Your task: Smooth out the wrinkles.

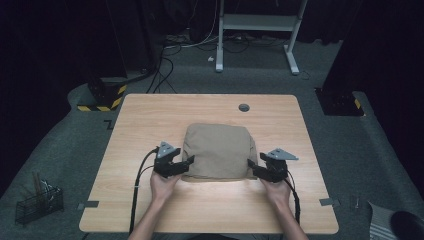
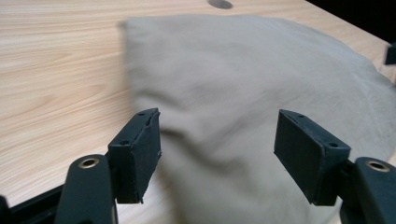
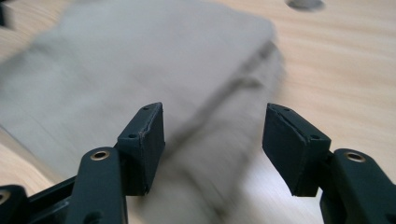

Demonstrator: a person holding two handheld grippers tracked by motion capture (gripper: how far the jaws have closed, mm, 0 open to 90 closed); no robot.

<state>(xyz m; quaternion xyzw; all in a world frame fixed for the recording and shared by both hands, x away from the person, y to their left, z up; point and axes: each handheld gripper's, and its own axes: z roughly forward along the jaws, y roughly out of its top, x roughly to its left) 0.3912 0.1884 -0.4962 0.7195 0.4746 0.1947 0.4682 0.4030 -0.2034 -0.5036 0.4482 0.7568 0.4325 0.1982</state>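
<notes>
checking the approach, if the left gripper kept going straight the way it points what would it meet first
Most likely the folded tan cloth: the left gripper has open jaws aimed at its near corner, though the remaining gap is unclear.

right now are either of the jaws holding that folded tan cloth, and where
Nothing is held. Both the left gripper and right gripper have open jaws at the near corners of the folded tan cloth, not pressing it.

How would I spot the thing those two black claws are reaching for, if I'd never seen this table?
Find the light wooden table. Near its middle, toward the person's edge, lies a folded tan cloth, the left gripper and right gripper open at its near corners. It is soft and beige, unlike the small dark round hole beyond it.
</notes>
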